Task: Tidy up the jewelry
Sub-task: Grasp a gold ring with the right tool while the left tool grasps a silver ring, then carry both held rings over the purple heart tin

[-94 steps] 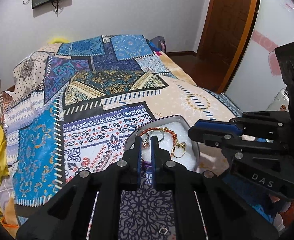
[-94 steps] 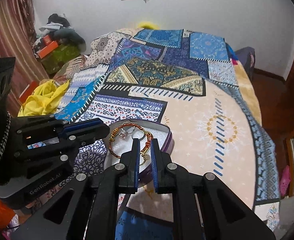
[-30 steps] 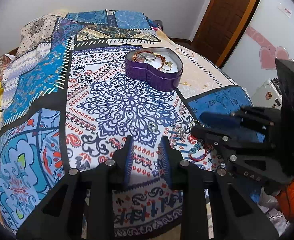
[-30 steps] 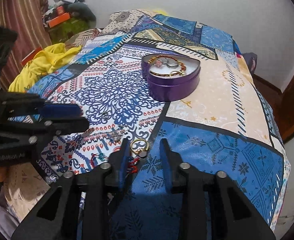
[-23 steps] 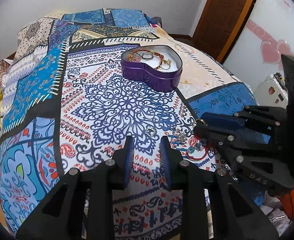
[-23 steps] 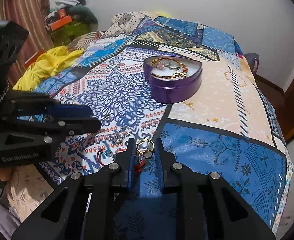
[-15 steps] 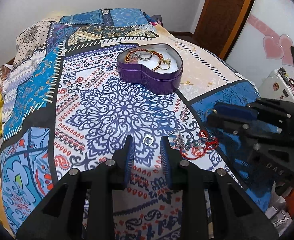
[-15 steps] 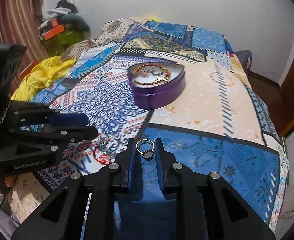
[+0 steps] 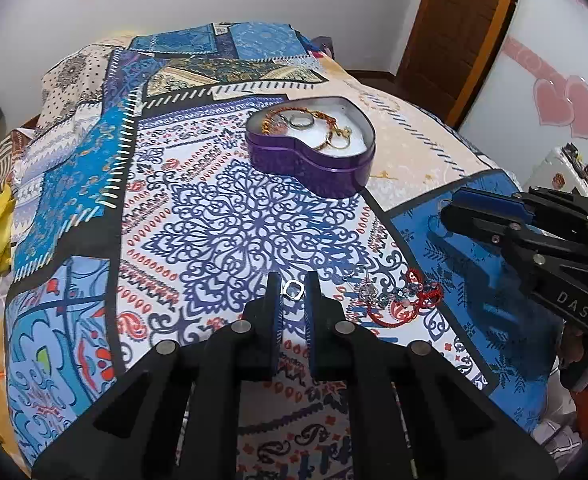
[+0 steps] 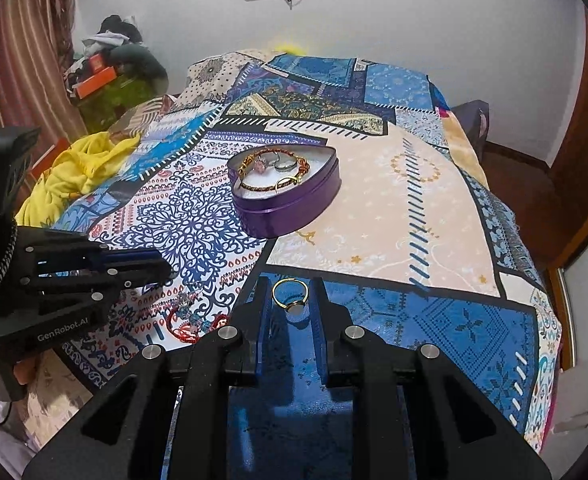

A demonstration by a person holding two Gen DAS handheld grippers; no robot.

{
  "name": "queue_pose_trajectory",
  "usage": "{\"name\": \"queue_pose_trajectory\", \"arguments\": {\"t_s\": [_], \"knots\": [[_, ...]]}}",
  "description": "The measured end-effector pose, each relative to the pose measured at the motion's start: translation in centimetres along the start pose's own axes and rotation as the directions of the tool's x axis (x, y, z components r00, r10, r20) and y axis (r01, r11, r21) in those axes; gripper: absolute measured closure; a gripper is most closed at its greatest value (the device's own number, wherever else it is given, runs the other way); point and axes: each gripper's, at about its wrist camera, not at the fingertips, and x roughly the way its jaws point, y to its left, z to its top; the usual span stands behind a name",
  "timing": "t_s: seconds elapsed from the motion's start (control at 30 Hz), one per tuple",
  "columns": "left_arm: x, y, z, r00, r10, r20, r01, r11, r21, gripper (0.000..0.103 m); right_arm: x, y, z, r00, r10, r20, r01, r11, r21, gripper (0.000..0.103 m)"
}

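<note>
Between the pads of the left tool, just closed, sits a silver ring, pinched; between those of the right tool, a gold ring, likewise clamped; best carried level and slowly to the purple heart tin up the bed, released low over its white lining beside the bracelets.

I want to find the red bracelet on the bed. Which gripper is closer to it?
Left. The left gripper, shut on a silver ring, sits just beside the red bracelet. The right gripper, holding a gold ring, is a little farther off.
</note>
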Motion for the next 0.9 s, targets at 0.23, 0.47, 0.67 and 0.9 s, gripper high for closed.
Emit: {"name": "queue_pose_trajectory", "arguments": {"t_s": [0.23, 0.47, 0.67, 0.9], "knots": [[-2.1, -0.2, 1.0, 0.998, 0.010, 0.054, -0.010, 1.000, 0.007, 0.094, -1.3, -0.2, 1.0, 0.999, -0.016, 0.043, 0.016, 1.000, 0.005, 0.086], [-4.4, -1.0, 2.9, 0.991, 0.008, 0.134, -0.011, 1.000, 0.026, 0.094, -2.8, -0.5, 2.7, 0.994, -0.025, 0.105, 0.023, 1.000, 0.016, 0.086], [-5.5, -1.5, 4.7, 0.983, -0.003, 0.182, -0.004, 0.999, 0.034, 0.094, -3.5, -0.5, 4.1, 0.988, -0.029, 0.155, 0.027, 0.999, 0.017, 0.086], [-5.9, -1.4, 6.5, 0.976, -0.010, 0.219, 0.003, 1.000, 0.031, 0.094, -3.7, -0.6, 5.6, 0.980, -0.021, 0.196, 0.016, 1.000, 0.027, 0.086]]}}
